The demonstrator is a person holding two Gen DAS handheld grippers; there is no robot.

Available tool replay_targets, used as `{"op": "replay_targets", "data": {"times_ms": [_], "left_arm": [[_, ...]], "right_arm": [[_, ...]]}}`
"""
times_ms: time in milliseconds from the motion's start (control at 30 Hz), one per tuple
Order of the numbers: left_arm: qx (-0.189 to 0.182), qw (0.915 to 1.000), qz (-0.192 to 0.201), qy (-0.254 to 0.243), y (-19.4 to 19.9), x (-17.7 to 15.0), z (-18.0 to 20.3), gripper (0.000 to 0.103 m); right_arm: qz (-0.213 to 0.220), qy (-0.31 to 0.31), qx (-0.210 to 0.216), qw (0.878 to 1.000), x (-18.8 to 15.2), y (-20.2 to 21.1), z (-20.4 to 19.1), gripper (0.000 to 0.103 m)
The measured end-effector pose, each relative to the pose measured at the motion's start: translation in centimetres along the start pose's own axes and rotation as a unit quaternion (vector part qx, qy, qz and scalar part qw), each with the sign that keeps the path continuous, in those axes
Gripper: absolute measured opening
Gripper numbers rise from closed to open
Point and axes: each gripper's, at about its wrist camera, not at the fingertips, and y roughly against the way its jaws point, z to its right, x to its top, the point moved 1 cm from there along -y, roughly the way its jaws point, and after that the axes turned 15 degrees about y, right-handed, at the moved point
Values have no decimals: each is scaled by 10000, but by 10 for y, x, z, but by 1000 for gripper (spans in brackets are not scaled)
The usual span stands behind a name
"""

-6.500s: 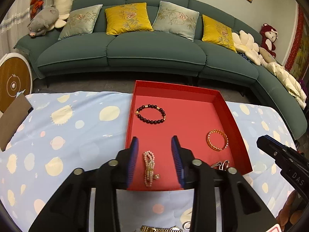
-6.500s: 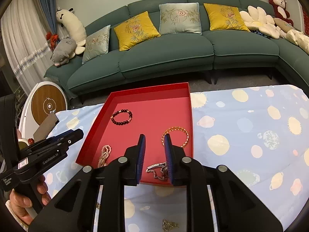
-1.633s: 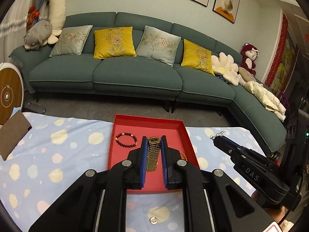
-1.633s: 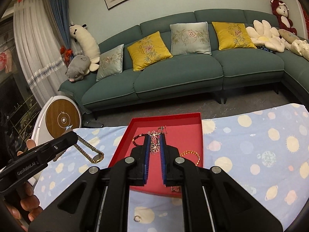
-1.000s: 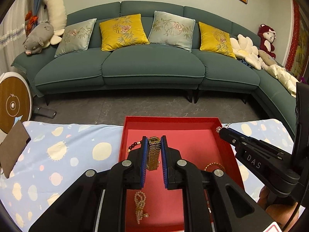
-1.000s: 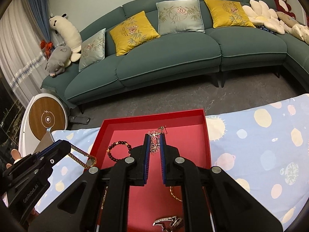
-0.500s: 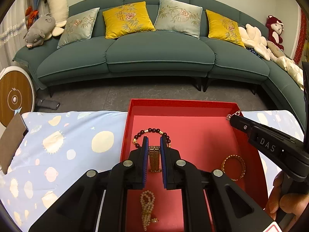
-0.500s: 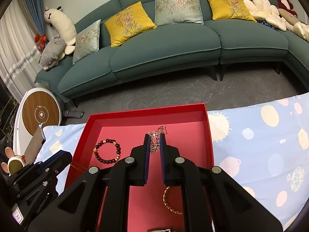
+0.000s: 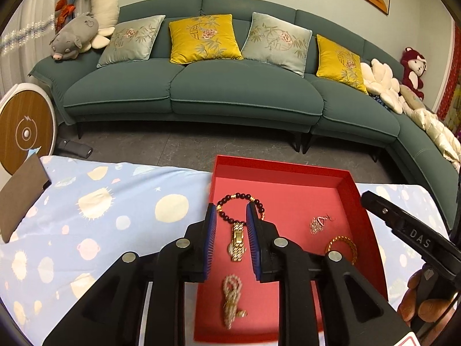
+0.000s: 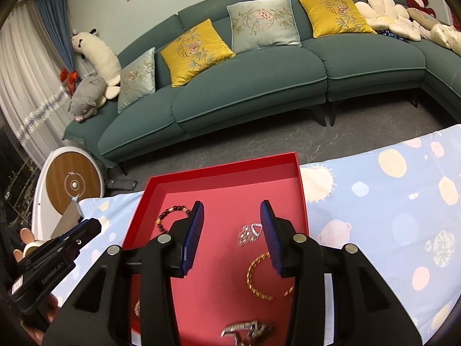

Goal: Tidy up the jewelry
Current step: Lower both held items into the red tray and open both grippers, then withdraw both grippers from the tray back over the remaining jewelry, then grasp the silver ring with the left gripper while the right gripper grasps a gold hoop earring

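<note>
A red tray [image 9: 291, 170] sits on the spotted blue cloth. My left gripper [image 9: 229, 216] is open just above a gold watch [image 9: 238, 240] lying on the tray floor, below a dark bead bracelet [image 9: 230, 201]. A pearl strand [image 9: 232, 297] lies nearer. My right gripper [image 10: 232, 212] is open and empty above a silver filigree necklace [image 10: 250, 233], which also shows in the left wrist view [image 9: 318, 224]. A gold bangle [image 10: 266, 276] and a silver piece [image 10: 245, 330] lie nearer in the tray.
The blue spotted cloth [image 9: 100, 216] covers the table around the tray. A brown card [image 9: 20, 193] stands at the table's left edge. A teal sofa [image 9: 230, 86] with cushions lies beyond a strip of grey floor. A round wooden disc [image 10: 73, 186] leans left.
Both grippers have opened. The gold watch dropped from the left gripper onto the tray floor, and the silver necklace dropped from the right gripper. Both grippers have pulled back slightly.
</note>
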Motion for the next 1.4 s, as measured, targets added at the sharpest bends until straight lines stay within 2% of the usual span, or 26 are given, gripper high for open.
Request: {"op": "replay_targets", "data": {"times_ms": [67,200,300,467,633,967,1067,1133,1233,1400], "left_arm": [[-22,10000,46,67,15,-7,-11,25],[0,9999,36,161,47,-26,-33,25],[-18,9995,-39,326,72,-46,-52,25],[97,9988,-83,472,110,-85,-78,25],[61,9973,-333,645,133,-122,-95,25],[157,9933,-818,800,134,-190,-107,25],[241,9934,-840,737,131,-200,-108,25],[237,9931,-864,759,126,-202,-107,25],[258,9929,-901,736,115,-201,-104,37],[382,9930,-930,624,99,-205,-98,38]], "right_arm": [[99,-64,114,9999,-8,16,-1,40],[203,-207,317,9991,-34,52,-5,40],[211,-153,312,9992,-57,79,-14,40],[77,154,265,9995,-99,121,-39,40],[-157,630,253,9976,-138,146,-76,40],[-739,1221,387,9890,-215,160,-138,40],[-606,1225,338,9900,-213,165,-141,40],[-699,1158,363,9901,-215,161,-141,40],[-690,1217,270,9898,-217,162,-143,40],[-684,1304,187,9889,-217,164,-147,40]]}}
